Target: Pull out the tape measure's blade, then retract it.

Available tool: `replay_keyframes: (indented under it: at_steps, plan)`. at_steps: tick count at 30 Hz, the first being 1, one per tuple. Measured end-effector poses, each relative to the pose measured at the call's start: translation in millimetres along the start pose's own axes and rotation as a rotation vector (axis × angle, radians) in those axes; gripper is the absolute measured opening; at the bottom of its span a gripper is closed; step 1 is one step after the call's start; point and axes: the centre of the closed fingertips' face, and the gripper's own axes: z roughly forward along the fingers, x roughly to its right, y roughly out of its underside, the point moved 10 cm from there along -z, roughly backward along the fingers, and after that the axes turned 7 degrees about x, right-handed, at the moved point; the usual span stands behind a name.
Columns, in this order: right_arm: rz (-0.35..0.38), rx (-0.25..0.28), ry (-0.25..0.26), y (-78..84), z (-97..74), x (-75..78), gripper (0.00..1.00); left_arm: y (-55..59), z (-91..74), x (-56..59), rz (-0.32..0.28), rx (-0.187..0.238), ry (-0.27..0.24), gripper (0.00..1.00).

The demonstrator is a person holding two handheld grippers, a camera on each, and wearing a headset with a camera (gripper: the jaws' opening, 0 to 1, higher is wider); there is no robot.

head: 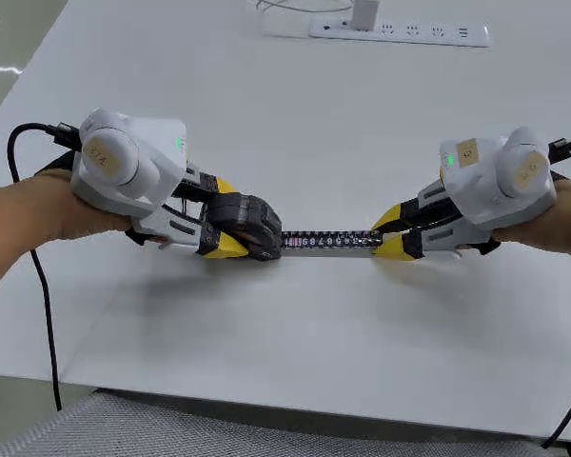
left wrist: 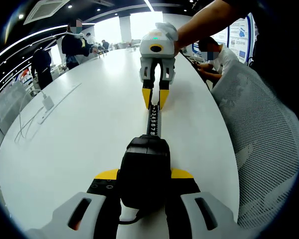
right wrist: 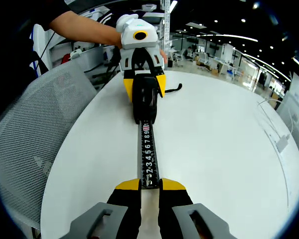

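Observation:
The black tape measure case (head: 249, 227) sits clamped between the yellow-tipped jaws of my left gripper (head: 224, 221), just above the white table (head: 295, 124). Its case (left wrist: 145, 169) fills the near part of the left gripper view. A short length of black blade (head: 328, 242) with white numbers runs from the case rightward to my right gripper (head: 388, 232), which is shut on the blade's end. In the right gripper view the blade (right wrist: 147, 154) stretches from my right gripper (right wrist: 149, 185) to the case (right wrist: 144, 99) held by the left gripper (right wrist: 142, 87). The right gripper (left wrist: 155, 96) faces the left gripper view.
A white power strip (head: 400, 30) with a plug and cable lies at the table's far edge. A black cable (head: 33, 257) hangs off the near left. A mesh chair (left wrist: 264, 139) stands beside the table, and people (left wrist: 77, 42) are at the far end of the room.

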Motion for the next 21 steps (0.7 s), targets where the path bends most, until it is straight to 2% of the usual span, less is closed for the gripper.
replay_keyframes:
  at_steps: [21]
  plan:
    - [0.009,-0.015,0.01,11.4,-16.3,-0.6,0.08,0.0,-0.1,-0.5,0.001,-0.001,-0.001,0.28]
